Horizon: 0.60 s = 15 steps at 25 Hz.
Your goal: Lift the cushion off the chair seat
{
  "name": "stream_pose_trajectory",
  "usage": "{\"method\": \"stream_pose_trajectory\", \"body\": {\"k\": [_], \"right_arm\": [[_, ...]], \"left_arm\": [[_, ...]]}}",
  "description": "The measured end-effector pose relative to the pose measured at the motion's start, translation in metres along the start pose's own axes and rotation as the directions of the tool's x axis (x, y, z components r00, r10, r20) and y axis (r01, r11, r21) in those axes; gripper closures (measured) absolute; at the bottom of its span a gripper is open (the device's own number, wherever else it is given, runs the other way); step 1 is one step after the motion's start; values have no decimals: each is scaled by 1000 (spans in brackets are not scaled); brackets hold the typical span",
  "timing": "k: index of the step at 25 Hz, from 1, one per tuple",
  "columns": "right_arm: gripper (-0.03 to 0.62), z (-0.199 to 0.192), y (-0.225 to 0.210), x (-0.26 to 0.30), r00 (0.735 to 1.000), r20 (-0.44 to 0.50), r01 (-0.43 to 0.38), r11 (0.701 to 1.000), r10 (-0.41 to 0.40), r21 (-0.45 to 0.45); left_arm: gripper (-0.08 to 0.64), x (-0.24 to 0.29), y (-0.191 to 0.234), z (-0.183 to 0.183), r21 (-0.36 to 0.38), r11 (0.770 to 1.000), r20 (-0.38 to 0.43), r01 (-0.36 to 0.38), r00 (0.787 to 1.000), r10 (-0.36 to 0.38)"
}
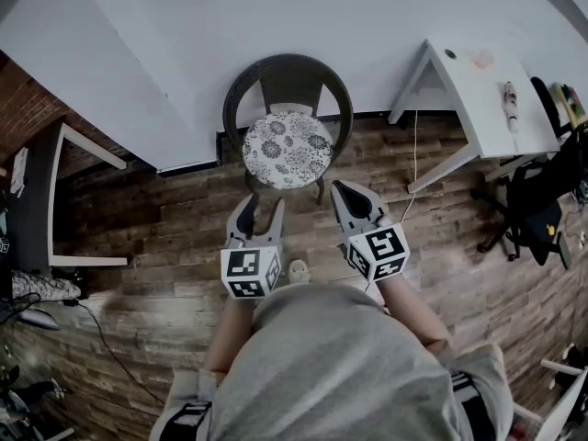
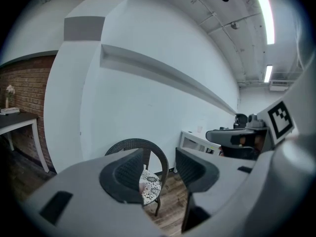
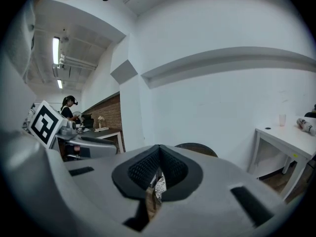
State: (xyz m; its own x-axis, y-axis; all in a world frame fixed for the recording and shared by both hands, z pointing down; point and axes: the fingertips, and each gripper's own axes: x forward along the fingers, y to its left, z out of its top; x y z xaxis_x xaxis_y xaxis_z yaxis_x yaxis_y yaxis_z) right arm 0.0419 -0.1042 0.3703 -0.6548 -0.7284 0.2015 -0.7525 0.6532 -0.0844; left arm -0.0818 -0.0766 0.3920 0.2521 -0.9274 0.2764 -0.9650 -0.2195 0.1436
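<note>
A dark wicker chair (image 1: 288, 81) stands against the white wall, and a round cushion (image 1: 288, 148) with a black-and-white flower print lies on its seat. Both grippers are held level over the wood floor, short of the chair's front edge and apart from the cushion. My left gripper (image 1: 260, 211) is open with nothing between its jaws. Through the gap in the left gripper view (image 2: 163, 174) I see the chair (image 2: 148, 149) and a strip of cushion (image 2: 149, 185). My right gripper (image 1: 354, 200) is shut and empty. In its own view (image 3: 158, 169) the pads meet, with a sliver of cushion (image 3: 160, 186) below them.
A white desk (image 1: 478, 90) stands right of the chair with a small bottle (image 1: 510, 104) on it. A black office chair (image 1: 537, 200) is at the far right. A dark table (image 1: 37, 200) is at the left by the brick wall. A person (image 3: 69, 105) stands far off.
</note>
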Motion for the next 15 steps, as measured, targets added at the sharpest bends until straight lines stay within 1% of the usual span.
{"method": "stream_pose_trajectory", "body": {"k": [8,15], "right_arm": [[595,-5,-17,53,999,-32,34,999,-34,7],[595,-21,-30,88,994,-90,63,998,-62,10]], "left_arm": [[359,47,39,-4,-9,1000,-29,25,999,-26],[344,86,67,-32,-36,998,-83,45,995,-48]]}}
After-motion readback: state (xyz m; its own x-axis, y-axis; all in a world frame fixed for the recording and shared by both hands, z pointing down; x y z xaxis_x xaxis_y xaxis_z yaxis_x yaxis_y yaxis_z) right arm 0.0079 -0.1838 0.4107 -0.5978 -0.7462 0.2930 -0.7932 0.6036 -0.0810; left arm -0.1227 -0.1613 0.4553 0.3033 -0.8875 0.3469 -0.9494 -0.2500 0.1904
